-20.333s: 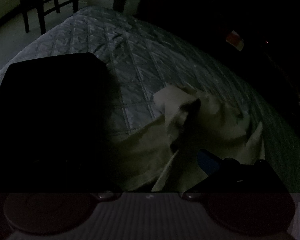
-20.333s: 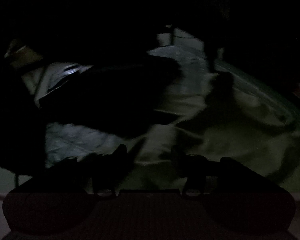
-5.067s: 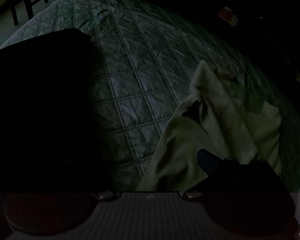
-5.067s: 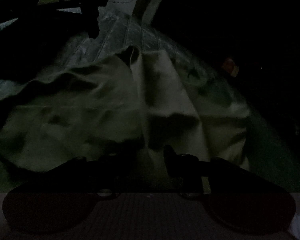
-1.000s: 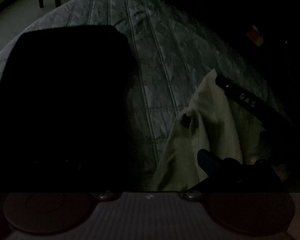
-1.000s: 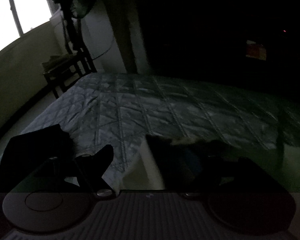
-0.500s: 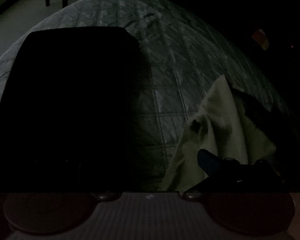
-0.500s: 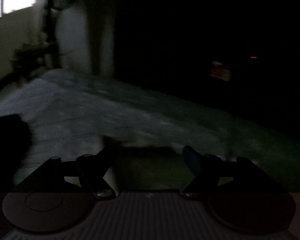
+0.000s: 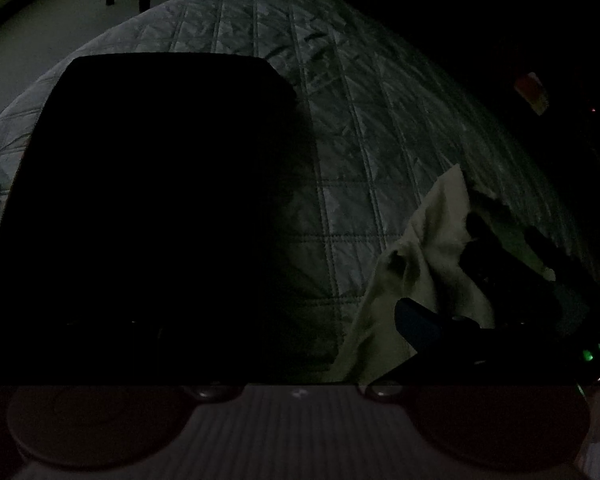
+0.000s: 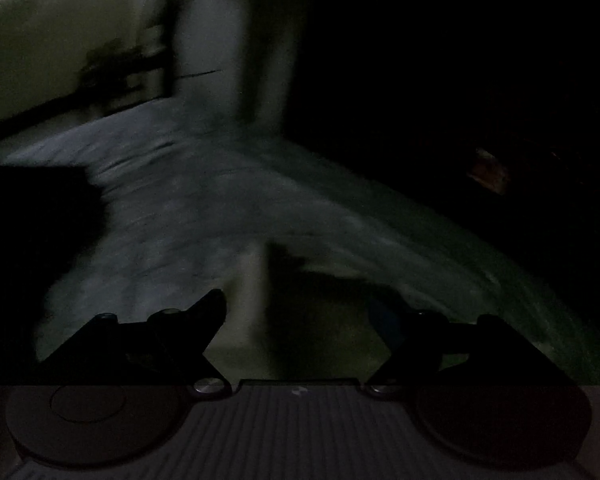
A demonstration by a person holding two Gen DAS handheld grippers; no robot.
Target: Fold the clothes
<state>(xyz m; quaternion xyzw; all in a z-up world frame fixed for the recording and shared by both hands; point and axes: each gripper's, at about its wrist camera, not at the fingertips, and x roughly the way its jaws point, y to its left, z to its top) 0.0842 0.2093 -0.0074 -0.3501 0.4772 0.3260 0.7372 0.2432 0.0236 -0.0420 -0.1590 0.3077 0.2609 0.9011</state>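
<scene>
Dim room, quilted bed point(image 9: 340, 168).
Pale garment point(image 9: 428, 248) bunched on bed, right of black folded cloth point(image 9: 160, 200). Right gripper point(image 10: 296, 312) fingers spread, pinching nothing. Left gripper: one finger visible against garment; state unclear.

Under your grippers the bed cover point(image 9: 352, 148) is quilted cloth, stitched in squares with a faint sheen; the pale garment point(image 9: 432, 248), lower right, is soft, matt, creased cloth.
</scene>
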